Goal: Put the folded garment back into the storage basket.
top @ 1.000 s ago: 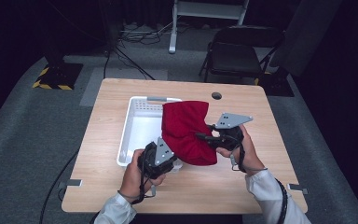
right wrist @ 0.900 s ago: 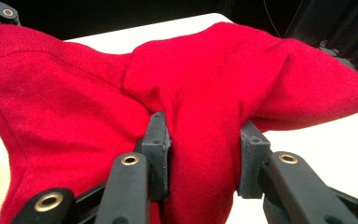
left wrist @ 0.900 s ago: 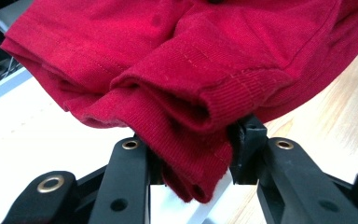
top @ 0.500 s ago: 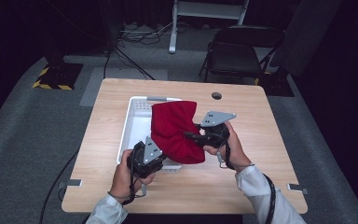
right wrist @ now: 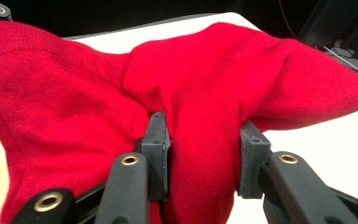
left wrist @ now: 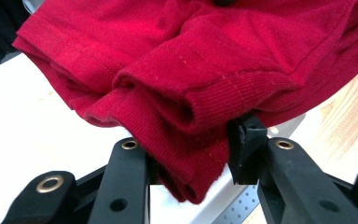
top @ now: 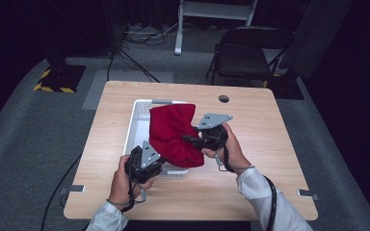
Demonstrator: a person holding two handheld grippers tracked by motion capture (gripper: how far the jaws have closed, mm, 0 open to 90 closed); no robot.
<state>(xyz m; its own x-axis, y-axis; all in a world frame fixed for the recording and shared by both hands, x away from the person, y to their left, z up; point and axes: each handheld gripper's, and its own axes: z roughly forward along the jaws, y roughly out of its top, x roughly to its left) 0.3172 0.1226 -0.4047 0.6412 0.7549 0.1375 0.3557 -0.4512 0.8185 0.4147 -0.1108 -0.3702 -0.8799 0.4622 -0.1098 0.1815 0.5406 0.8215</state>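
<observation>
- A person at a wooden worktop (top: 250,125) holds a folded red garment (top: 173,134) between two hand-held tools, one at each side of the bundle, so that it hangs in the air and does not drag on the surface.
- The left claw (top: 160,161) is clamped on the garment's near lower corner; the left gripper view shows its jaws pressing a thick roll of ribbed hem (left wrist: 200,116), several layers caught together, which appears to keep the fold from falling open.
- The right claw (top: 189,139) grips the cloth at the garment's right side, a bunched fold of fabric (right wrist: 205,154) pinched between its pads, and seems to carry the other half of the weight.
- The garment sits above the right half of a white plastic basket (top: 138,126), its lower edge overhanging the basket's near rim towards the person; the far part of the cloth droops over the basket's interior.
- With both grips at the near end, the bundle tilts away from the person, a hold that suits lowering the far end into the basket first.
- The basket stands at the worktop's left centre, within easy reach of both hands.
- Beyond the worktop, a dark folding chair (top: 250,57) and cables lie on the grey floor.
</observation>
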